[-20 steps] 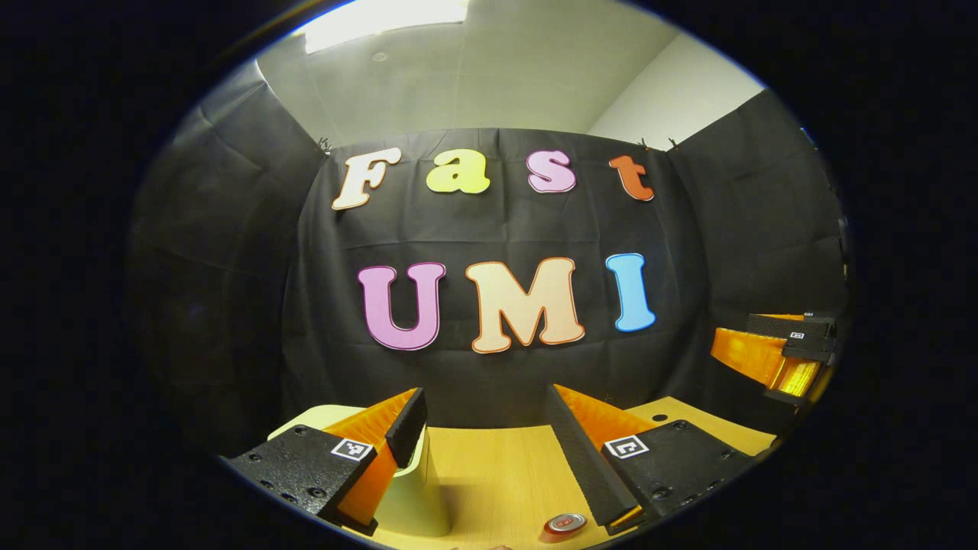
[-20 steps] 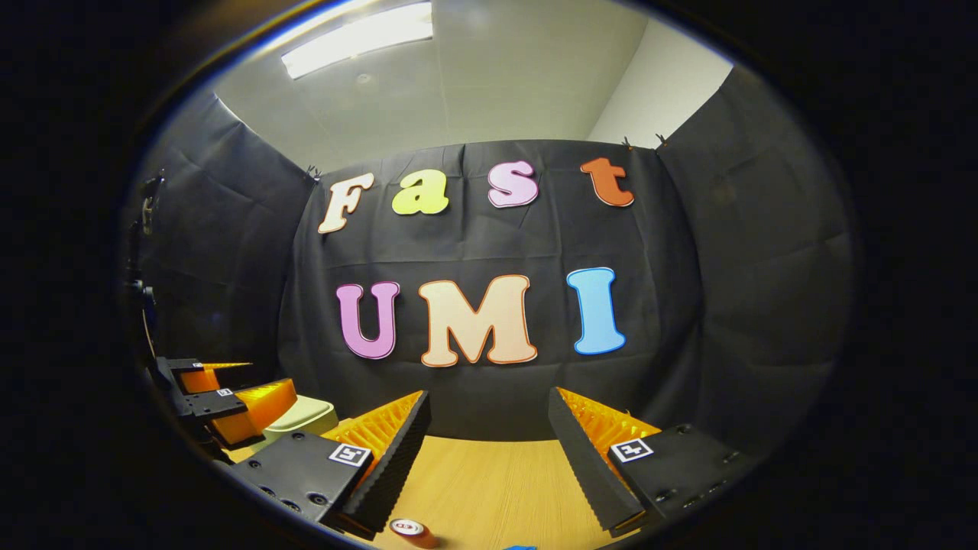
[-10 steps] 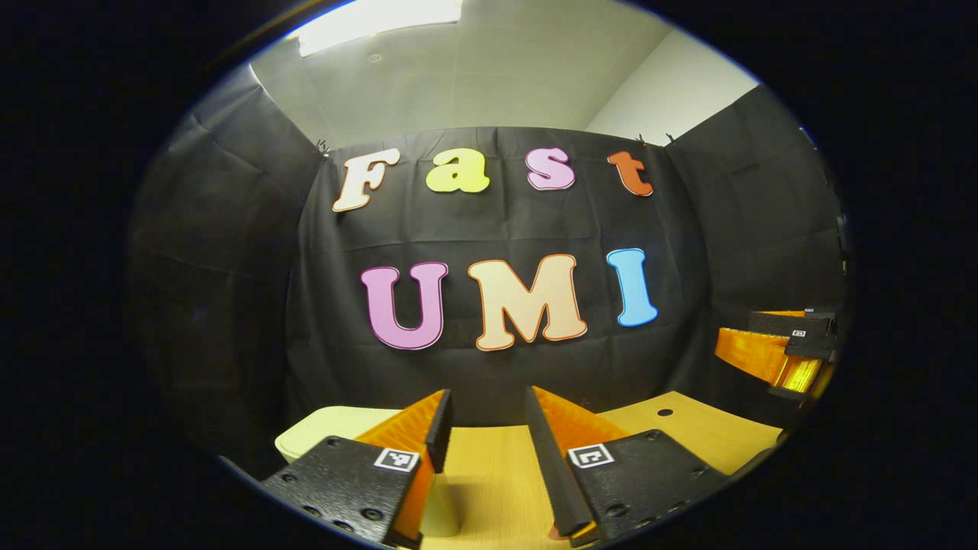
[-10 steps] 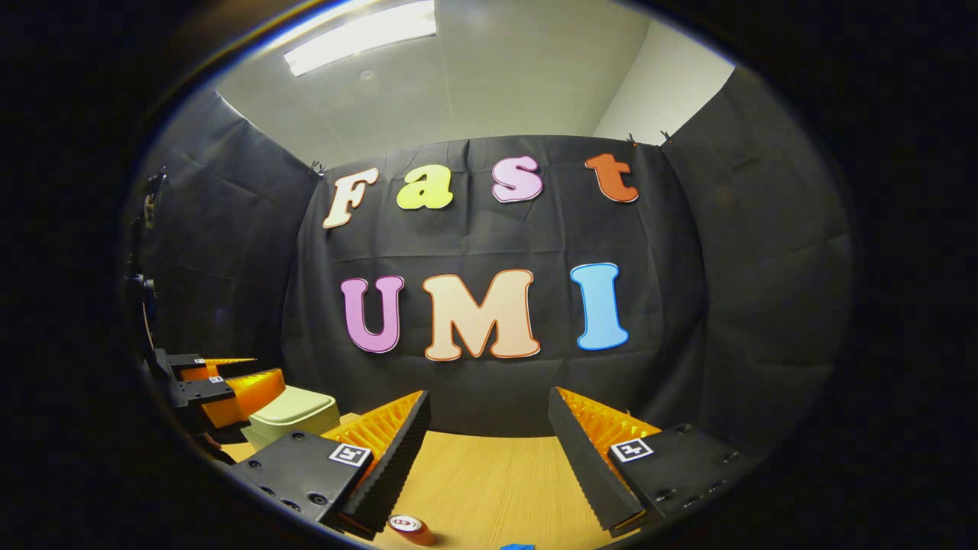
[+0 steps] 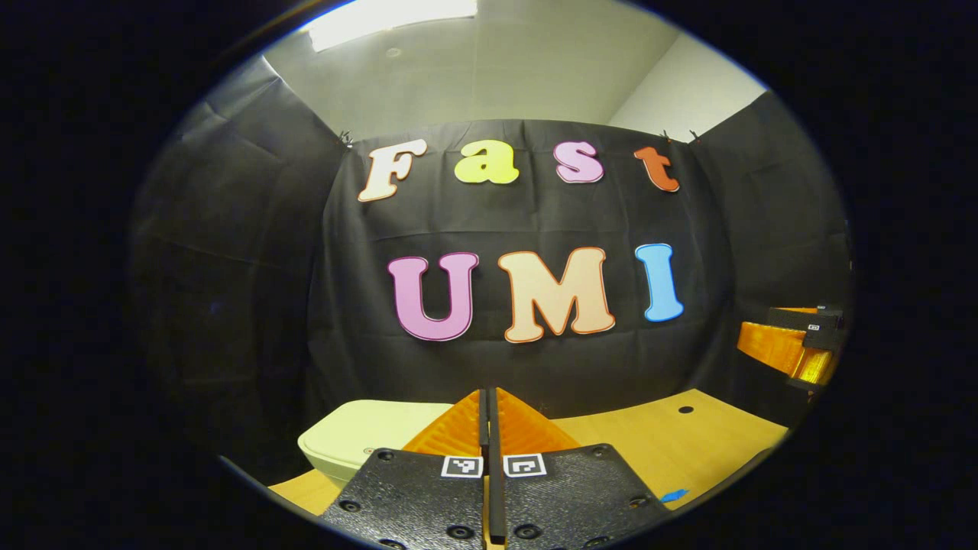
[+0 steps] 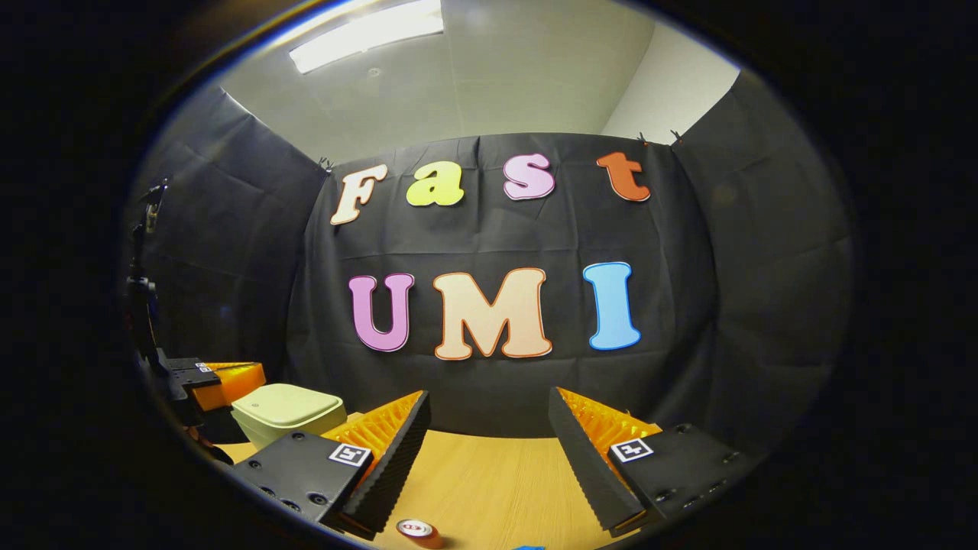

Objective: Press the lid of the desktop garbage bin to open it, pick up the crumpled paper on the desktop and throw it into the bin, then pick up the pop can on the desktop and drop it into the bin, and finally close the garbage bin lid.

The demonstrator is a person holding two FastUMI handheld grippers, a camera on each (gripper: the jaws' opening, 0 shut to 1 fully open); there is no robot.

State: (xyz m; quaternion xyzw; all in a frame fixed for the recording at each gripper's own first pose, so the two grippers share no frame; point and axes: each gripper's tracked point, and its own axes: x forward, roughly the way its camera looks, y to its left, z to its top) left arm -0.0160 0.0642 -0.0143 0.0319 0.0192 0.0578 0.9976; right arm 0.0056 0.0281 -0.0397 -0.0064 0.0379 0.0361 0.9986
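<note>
Left gripper [image 5: 488, 416]: jaws pressed together, nothing between them. It sits just beside the pale cream plastic desktop garbage bin with a rounded lid [image 5: 359, 439], which shows to its left in the left gripper view. Judgement: jaws are brought together to make one blunt tip for pushing the lid down — the opening step looks in hand, not yet done, since the lid lies flat on the bin.

Right gripper [image 6: 489, 428]: jaws wide apart, holding nothing. It hangs above the light wooden desk [image 6: 497, 481], well apart from the bin. In the right gripper view the bin [image 6: 286, 409] stands at the far left with the left gripper [image 6: 218, 378] touching or just beside its far edge; contact cannot be confirmed.

Red pop can with silver top [image 6: 416, 531]: lies at the near edge of the desk, below and just inside the right gripper's left finger. Likely why the right jaws wait open there — placed for a later pick.

Small blue scrap [image 5: 674, 495] on the desk, too small to identify. Crumpled paper: I cannot place it.

Risk: a narrow tip may slide off the rounded lid.
</note>
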